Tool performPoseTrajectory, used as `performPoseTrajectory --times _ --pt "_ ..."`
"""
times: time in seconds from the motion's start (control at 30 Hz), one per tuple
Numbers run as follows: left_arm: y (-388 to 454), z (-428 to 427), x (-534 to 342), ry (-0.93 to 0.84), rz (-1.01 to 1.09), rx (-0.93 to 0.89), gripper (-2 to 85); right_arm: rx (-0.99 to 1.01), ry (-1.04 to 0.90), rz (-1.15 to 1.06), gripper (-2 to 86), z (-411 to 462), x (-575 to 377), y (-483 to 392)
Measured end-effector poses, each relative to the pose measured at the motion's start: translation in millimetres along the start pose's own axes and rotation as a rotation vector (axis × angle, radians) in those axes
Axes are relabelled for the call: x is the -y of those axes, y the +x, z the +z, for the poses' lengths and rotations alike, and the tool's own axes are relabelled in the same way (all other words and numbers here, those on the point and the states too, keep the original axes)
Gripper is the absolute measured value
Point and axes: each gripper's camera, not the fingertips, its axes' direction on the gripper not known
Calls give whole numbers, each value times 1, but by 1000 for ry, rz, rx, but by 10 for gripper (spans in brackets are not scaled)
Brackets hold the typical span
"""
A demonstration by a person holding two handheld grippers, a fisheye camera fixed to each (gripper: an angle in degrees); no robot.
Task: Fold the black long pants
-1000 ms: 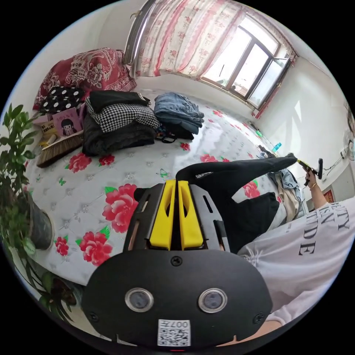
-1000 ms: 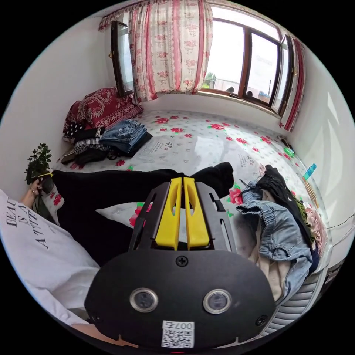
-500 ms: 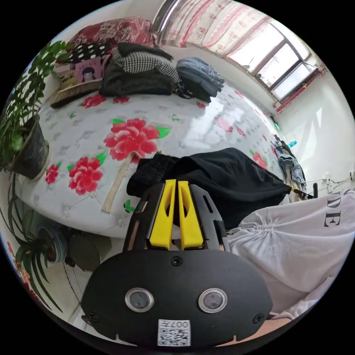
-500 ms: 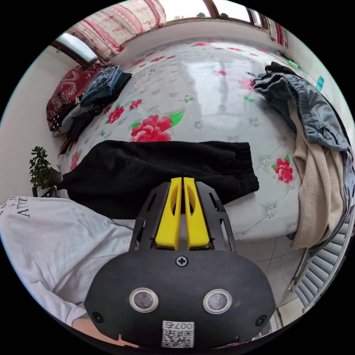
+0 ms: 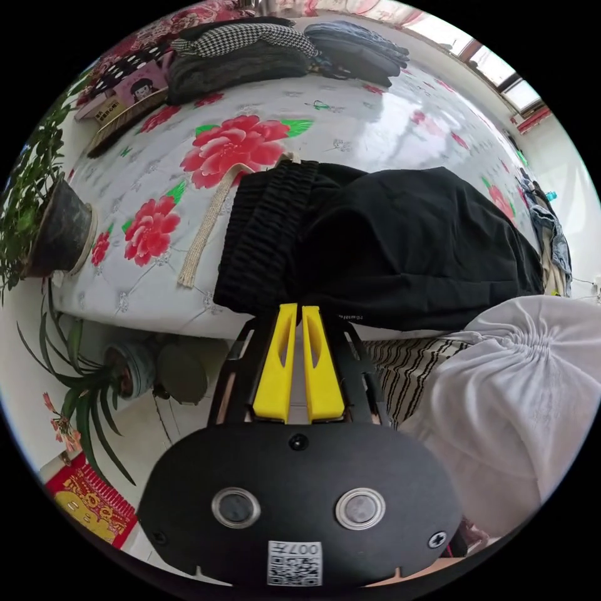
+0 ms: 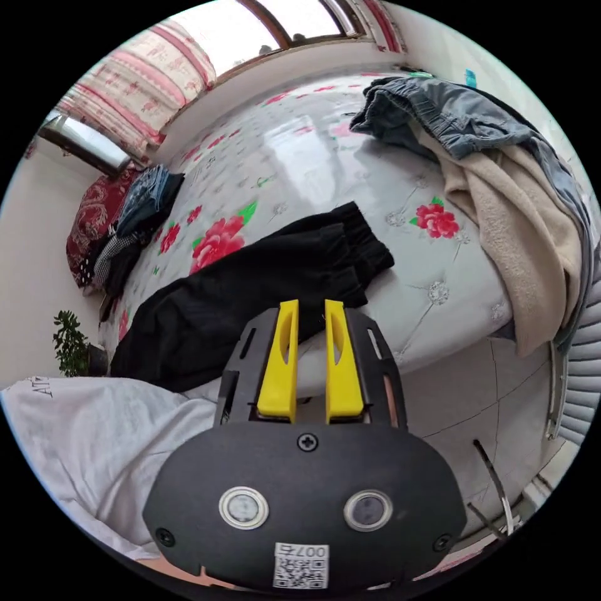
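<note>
The black long pants point(image 5: 407, 244) lie flat on the flowered bed point(image 5: 350, 131), along its near edge, one leg laid over the other. In the left gripper view the ribbed waistband is nearest, and my left gripper point(image 5: 299, 308) has its yellow jaws nearly together on the waistband's near edge. In the right gripper view the pants point(image 6: 250, 294) run from the cuffs at centre to the waist at the left. My right gripper point(image 6: 311, 303) hangs just off the leg's near edge with its jaws apart and nothing between them.
Folded clothes point(image 5: 250, 50) are stacked at the bed's far end beside a brush point(image 5: 119, 122). A beige strap point(image 5: 206, 225) lies by the waistband. A potted plant point(image 5: 56, 231) stands off the bed's corner. Loose garments point(image 6: 501, 163) are heaped right of the cuffs. A person's white shirt point(image 5: 532, 388) is close.
The pants, held up stretched between both grippers a second ago, have come down onto the bed. My right gripper has opened and let go of the leg end.
</note>
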Motion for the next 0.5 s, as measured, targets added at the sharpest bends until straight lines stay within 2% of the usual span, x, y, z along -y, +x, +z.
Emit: performPoseTrajectory --times 0.1,0.23,0.37,0.5 --pt "3 -5 8 -4 -8 6 -9 -52 -44 125 55 11 15 20" --pt "13 -15 10 -3 -11 33 -9 -20 -266 236 40 32 28 15" --pt "23 -28 8 21 -6 55 -8 -70 -195 89 22 -43 53 -44" --pt "35 -31 -2 51 10 33 -8 -116 10 -133 14 -157 78 -123"
